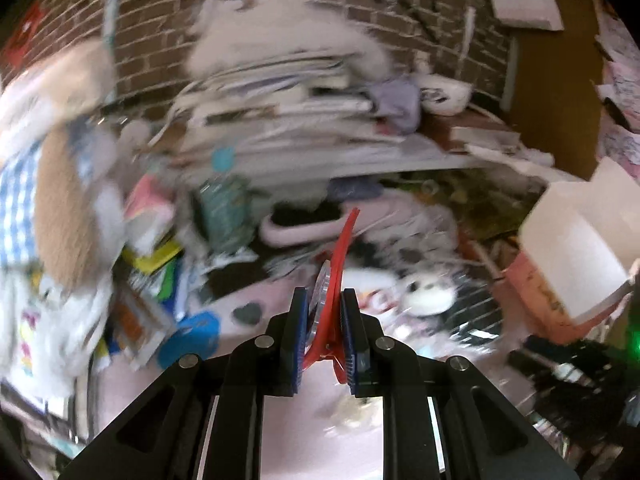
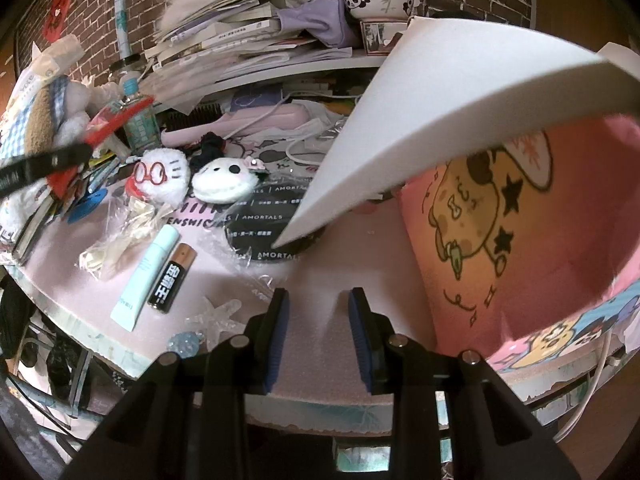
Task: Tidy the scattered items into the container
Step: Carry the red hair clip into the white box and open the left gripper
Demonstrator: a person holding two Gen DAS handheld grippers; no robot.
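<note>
The left wrist view is smeared by blur, and the pink box is cut off at the right wrist view's edge, its white flap hiding the desk behind; the box's inside cannot be seen. The left gripper is clamped on a red clip, held in the air well left of the box; the right gripper gapes wide and empty just left of the box, with the battery and tube farther left on the desk.

dark brick wall behind a cluttered white shelf, pink tabletop

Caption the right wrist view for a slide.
Open right gripper hovers over pink desk beside battery, tube and pink cartoon box.
</note>
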